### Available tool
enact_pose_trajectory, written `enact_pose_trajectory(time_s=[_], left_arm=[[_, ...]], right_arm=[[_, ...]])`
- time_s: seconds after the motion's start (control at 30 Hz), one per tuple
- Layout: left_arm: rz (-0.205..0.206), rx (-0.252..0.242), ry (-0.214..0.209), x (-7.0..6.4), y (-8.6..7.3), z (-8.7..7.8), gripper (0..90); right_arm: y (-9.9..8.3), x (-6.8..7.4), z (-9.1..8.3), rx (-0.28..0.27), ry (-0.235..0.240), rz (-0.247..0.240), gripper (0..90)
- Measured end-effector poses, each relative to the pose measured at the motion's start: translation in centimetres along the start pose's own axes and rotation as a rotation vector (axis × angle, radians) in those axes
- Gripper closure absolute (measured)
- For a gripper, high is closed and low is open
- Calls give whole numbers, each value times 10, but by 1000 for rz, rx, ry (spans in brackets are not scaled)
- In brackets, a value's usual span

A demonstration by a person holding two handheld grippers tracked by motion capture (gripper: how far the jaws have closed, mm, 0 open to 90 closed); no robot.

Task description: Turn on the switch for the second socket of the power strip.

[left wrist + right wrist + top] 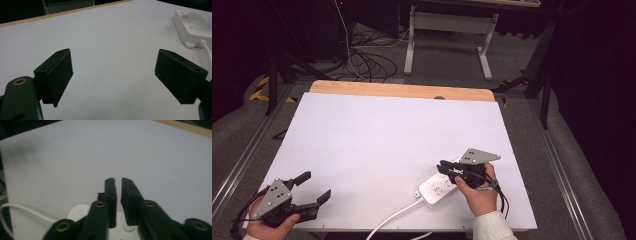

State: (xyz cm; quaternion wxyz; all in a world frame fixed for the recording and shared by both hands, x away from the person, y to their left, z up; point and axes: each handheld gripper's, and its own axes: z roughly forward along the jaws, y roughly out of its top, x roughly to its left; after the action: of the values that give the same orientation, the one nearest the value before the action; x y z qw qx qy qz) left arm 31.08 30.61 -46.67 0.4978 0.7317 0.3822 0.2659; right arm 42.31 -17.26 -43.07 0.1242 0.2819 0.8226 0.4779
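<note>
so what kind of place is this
Probably a lab or recording workspace: a white-topped table with a white power strip, loose cables on the grey floor, and dark curtains around.

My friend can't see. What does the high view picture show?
A person's right gripper hovers over a white power strip on a white table, its jaws nearly shut. The left gripper waits, open, at the near left corner.

left hand-held gripper (316, 189) agape, right hand-held gripper (443, 165) nearly closed

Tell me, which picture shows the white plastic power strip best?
The high view: the white plastic power strip lies whole there, cord included. The left gripper view catches one end; the right gripper view shows a sliver behind the jaws.
</note>
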Motion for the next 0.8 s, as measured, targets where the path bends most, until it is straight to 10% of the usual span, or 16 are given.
enact_pose_trajectory(time_s=[0.8], left_arm=[[6, 8, 6, 0, 0, 0, 155]], right_arm=[[-4, -4, 17, 252, -93, -9, 900]])
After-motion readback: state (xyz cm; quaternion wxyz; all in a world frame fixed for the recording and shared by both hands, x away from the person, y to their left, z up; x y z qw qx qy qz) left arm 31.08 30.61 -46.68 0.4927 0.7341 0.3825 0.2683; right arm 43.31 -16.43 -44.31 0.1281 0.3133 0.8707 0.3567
